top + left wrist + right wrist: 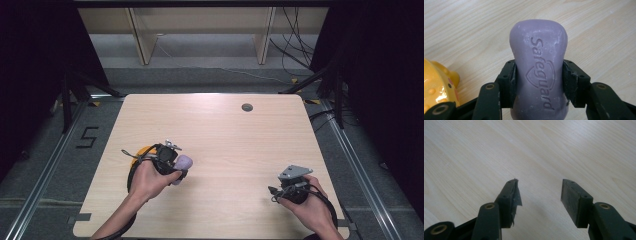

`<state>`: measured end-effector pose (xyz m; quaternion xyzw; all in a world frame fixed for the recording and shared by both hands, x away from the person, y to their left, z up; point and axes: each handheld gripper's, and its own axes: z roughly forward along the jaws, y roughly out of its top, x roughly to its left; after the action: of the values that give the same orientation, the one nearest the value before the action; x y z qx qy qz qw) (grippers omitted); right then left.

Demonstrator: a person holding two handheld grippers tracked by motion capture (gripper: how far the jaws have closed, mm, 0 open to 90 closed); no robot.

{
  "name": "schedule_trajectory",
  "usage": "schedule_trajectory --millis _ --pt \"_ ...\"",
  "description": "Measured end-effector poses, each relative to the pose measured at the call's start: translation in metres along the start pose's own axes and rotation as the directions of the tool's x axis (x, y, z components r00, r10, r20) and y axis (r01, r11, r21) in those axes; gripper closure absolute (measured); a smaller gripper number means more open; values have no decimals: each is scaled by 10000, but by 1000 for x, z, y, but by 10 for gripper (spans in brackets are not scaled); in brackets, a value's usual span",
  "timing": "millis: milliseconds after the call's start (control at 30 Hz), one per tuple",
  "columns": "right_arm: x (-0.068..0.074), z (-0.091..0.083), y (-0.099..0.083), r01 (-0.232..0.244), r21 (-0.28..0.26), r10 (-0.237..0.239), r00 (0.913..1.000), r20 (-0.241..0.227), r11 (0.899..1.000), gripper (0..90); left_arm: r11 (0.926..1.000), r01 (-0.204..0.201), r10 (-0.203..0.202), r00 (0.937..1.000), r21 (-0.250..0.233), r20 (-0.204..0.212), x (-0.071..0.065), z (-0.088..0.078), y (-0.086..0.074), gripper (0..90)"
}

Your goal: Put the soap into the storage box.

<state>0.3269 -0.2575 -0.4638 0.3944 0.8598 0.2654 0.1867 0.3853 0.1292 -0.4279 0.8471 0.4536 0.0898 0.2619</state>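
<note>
Between the pads of the left gripper, at about eight o'clock on the table, sits a purple bar of soap, pinched at its waist. Just beside it at nine o'clock, a yellow toy. Over at four o'clock, the right gripper, spread apart, holding nothing.

L tongs clamped on purple soap bar, "Safeguard" stamped on top, over wood surface; yellow bumpy toy at btm left.
</note>
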Motion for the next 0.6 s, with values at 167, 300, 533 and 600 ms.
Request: schedule_trajectory --millis 167,300,533,600 --pt "0 0 0 17 -11 -17 10000 26 10000 483 9999 93 -94 9999 -78 -89 1 -1 0 489" --pt "0 0 0 15 -24 -15 10000 33 10000 483 9997 179 -181 9998 -150 -127 3 -1 0 488" --pt "0 0 0 13 -29 -13 10000 27 10000 482 9997 248 -249 9995 -55 -212 6 -2 1 488" --pt "1 0 0 -128 30 128 9999 -16 9999 482 9996 290 -292 9993 -71 -230 6 -2 1 488"
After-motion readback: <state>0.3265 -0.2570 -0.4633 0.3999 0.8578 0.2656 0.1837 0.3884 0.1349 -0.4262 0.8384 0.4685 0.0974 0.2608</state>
